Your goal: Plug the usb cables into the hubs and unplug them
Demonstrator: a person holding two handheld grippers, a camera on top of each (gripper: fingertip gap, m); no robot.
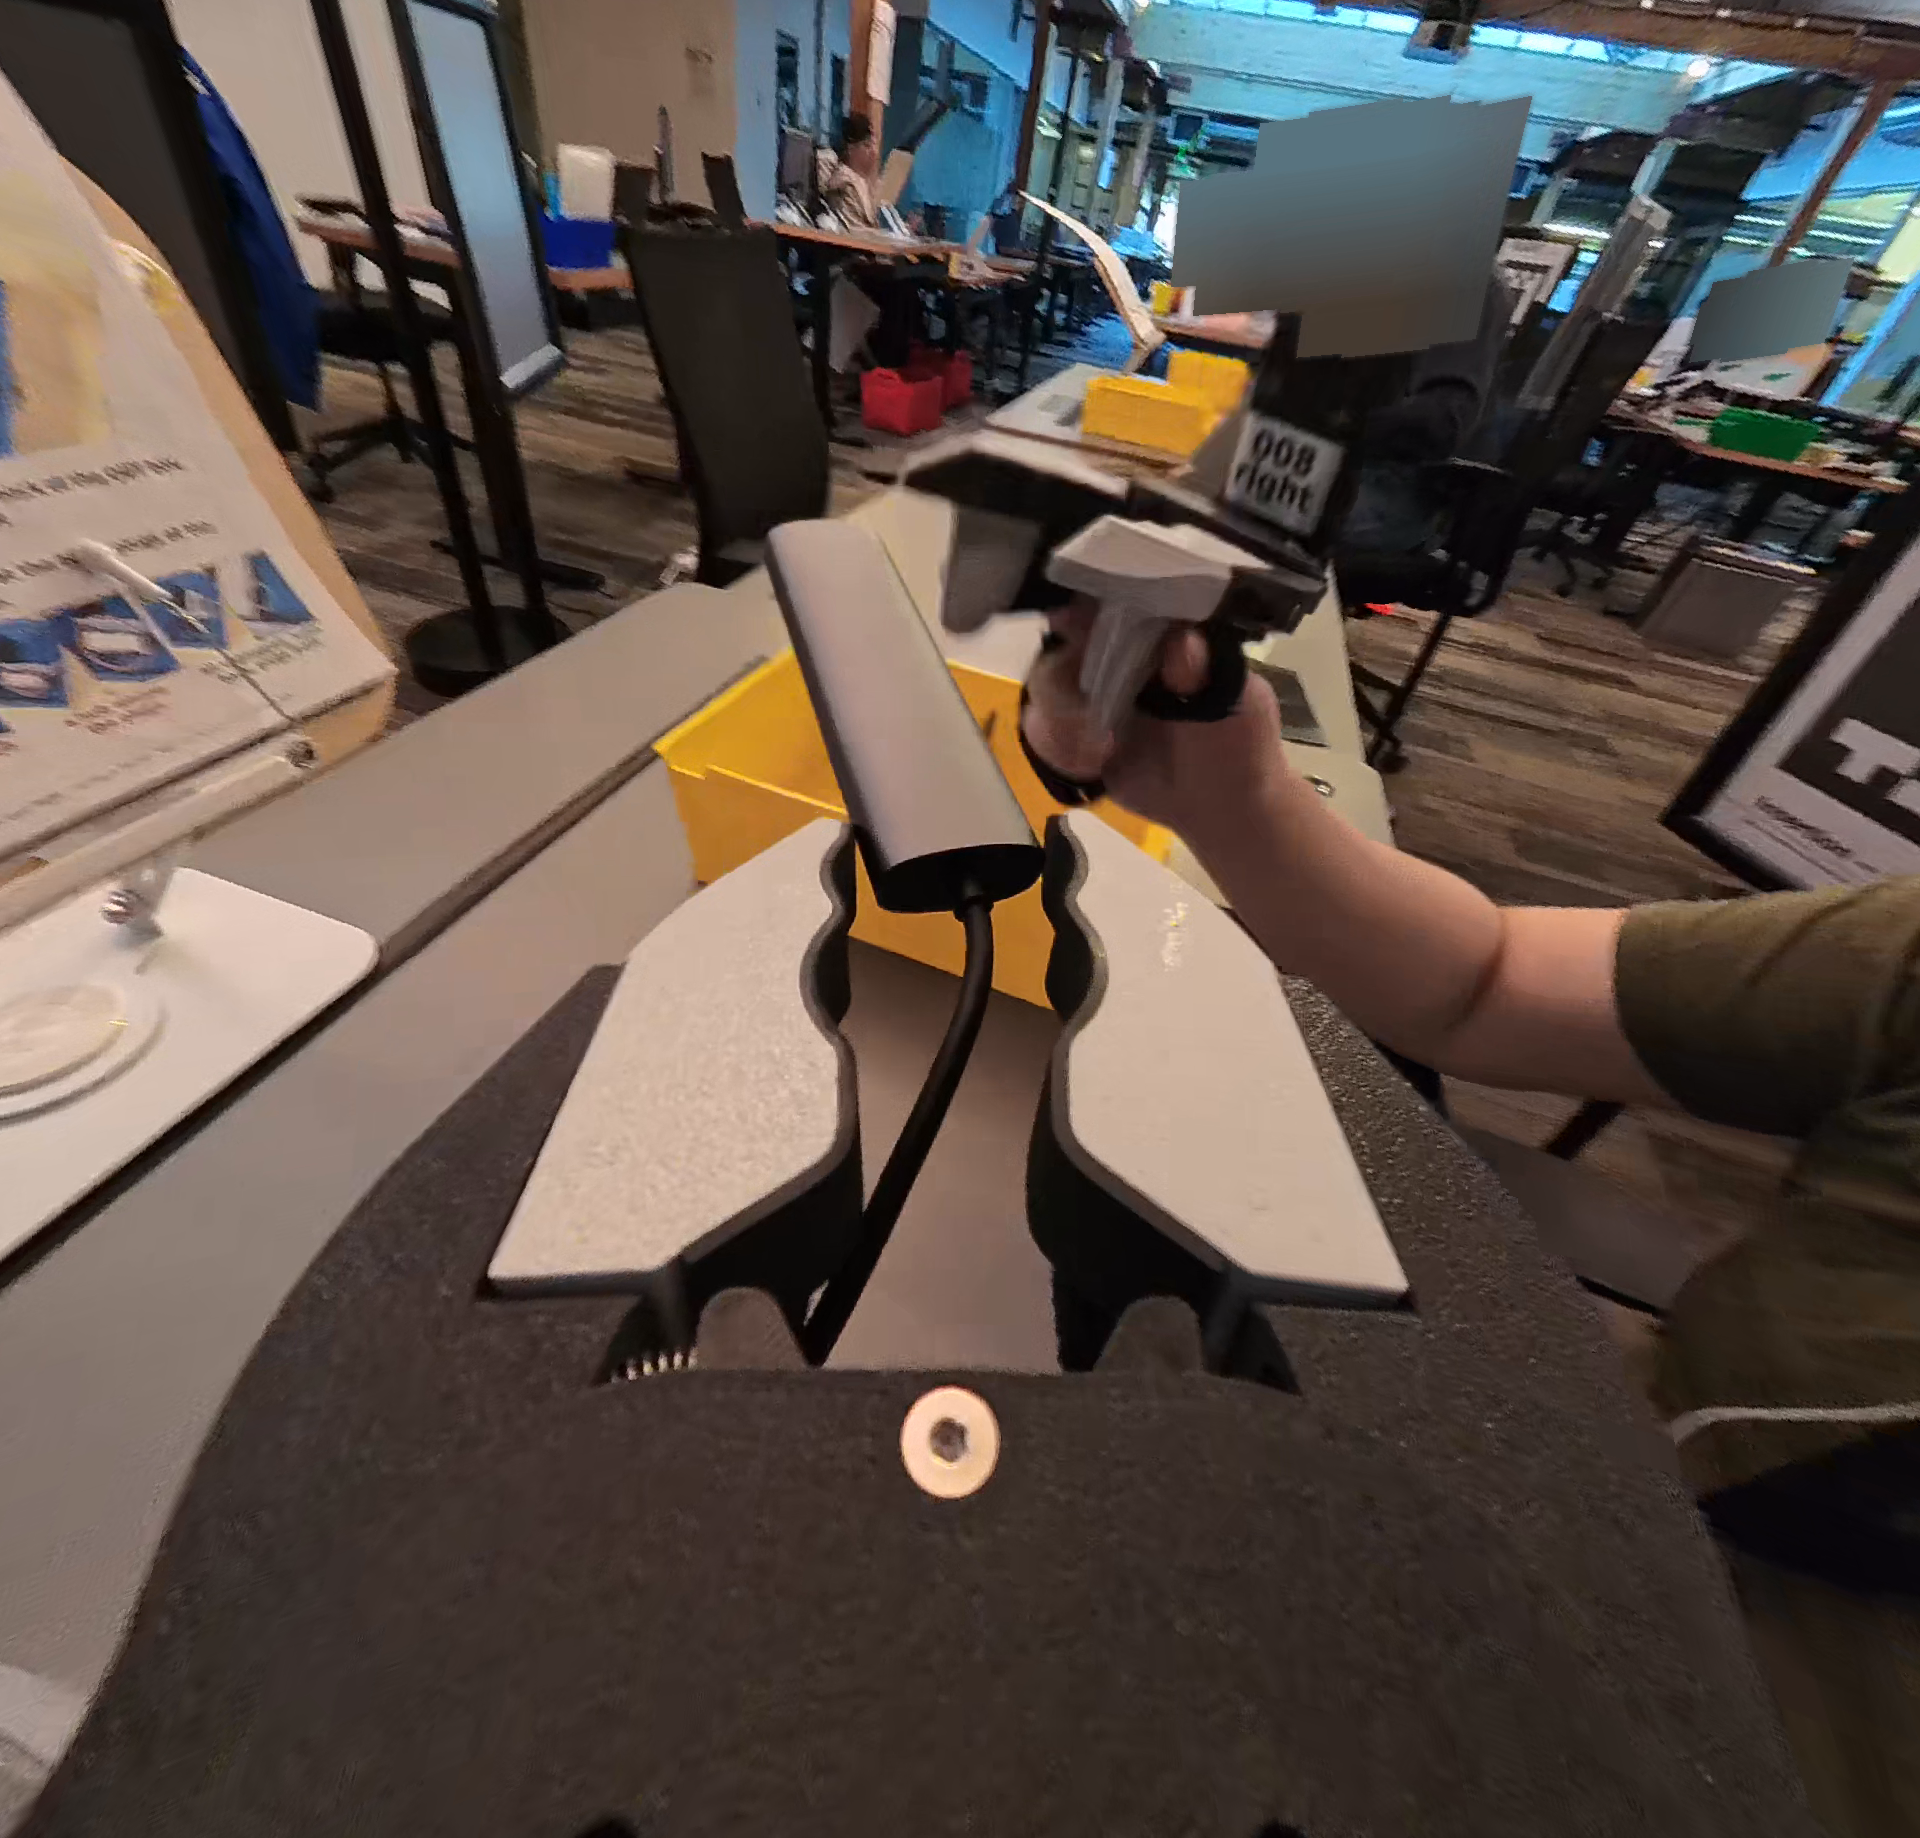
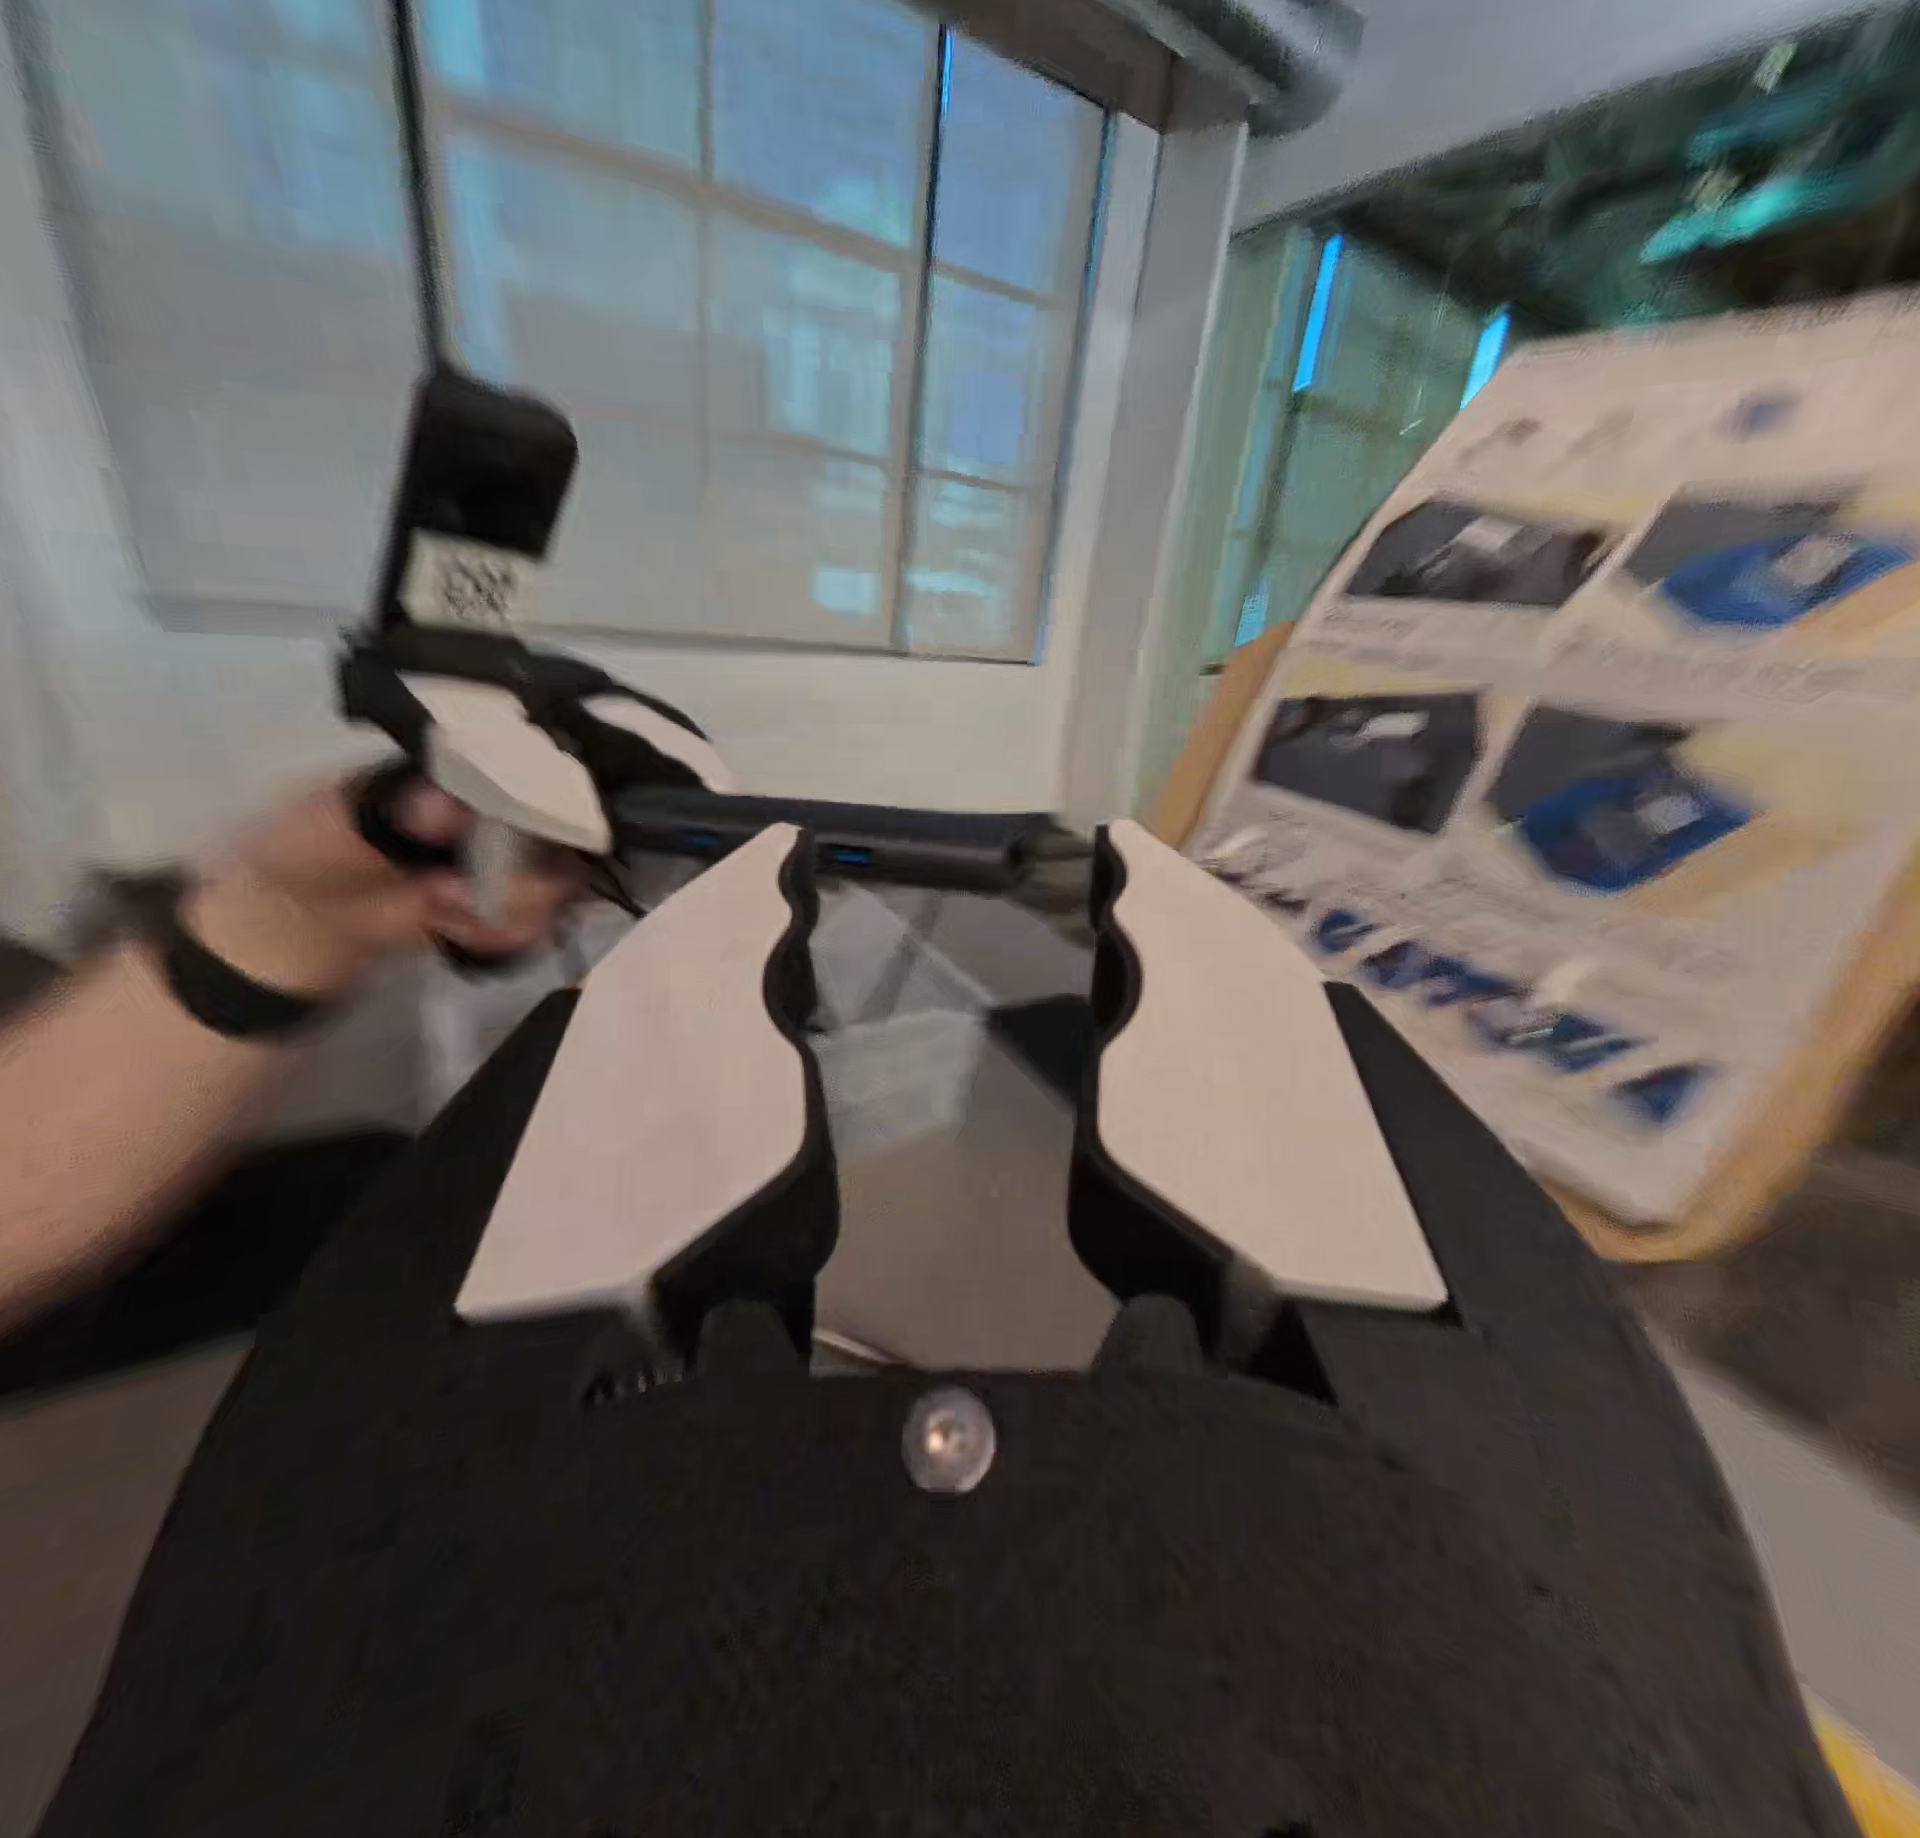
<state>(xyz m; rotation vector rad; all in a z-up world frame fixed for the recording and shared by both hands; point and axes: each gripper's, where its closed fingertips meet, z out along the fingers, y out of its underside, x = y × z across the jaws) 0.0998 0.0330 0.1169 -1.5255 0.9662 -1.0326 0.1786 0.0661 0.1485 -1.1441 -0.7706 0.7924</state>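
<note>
Grey and slim, the usb hub stood clamped at its cabled end between the left gripper tips, raised above a yellow bin on the grey table. Its black cable ran back between the fingers. Beyond it, the right gripper hung parted and empty, beside a printed board.

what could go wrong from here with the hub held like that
1. The left tool pinches the hub only at its cable end, so the long body sticks out unsupported; a push on it could pivot it or slip it out, perhaps into the yellow bin below.
2. The right tool is open, empty and close to the hub's far end; it might knock it.
3. The cable runs back between the left fingers and could snag.
</note>
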